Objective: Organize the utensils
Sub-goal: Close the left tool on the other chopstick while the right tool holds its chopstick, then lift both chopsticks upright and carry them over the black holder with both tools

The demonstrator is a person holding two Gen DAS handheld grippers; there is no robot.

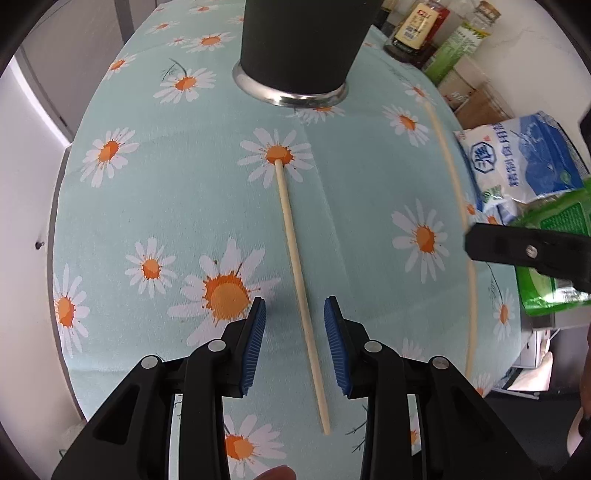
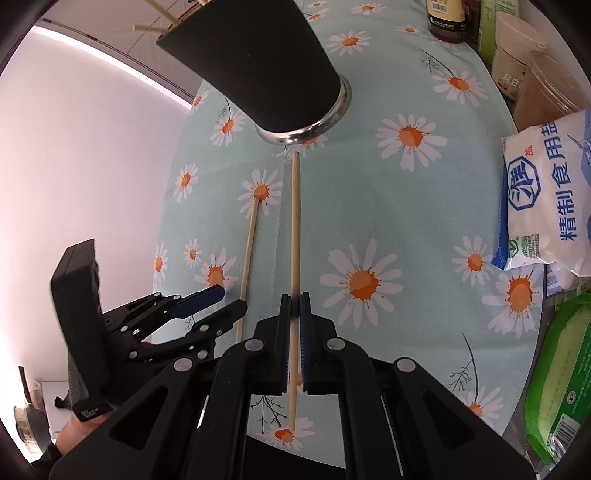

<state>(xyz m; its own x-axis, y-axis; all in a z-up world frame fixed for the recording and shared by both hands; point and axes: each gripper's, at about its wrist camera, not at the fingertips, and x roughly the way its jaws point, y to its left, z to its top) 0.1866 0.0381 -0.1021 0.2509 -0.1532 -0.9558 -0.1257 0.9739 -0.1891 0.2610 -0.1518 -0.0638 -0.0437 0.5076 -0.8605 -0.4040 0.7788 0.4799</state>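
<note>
chopstick [image 2: 294, 221]: clamped in right tongs [image 2: 294, 306]
second chopstick [image 1: 301, 291]: flat on tabletop [image 1: 369, 221], between parted left tongs [image 1: 294, 314]

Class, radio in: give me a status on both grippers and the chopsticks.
Right gripper shut on one chopstick. Left gripper open, straddling second chopstick on the tablecloth. Black holder ahead, path clear.

1. Utensil cup [image 1: 299, 48] stands on the tablecloth [image 1: 147, 206], far side.
2. Chopstick [image 1: 301, 288] lies on the cloth, just before the cup.
3. Second chopstick [image 2: 294, 229], right of the first.
4. Salt bag [image 1: 517, 162], well right of the cup.
5. Bottles [image 1: 417, 29], behind-right of the cup.
</note>
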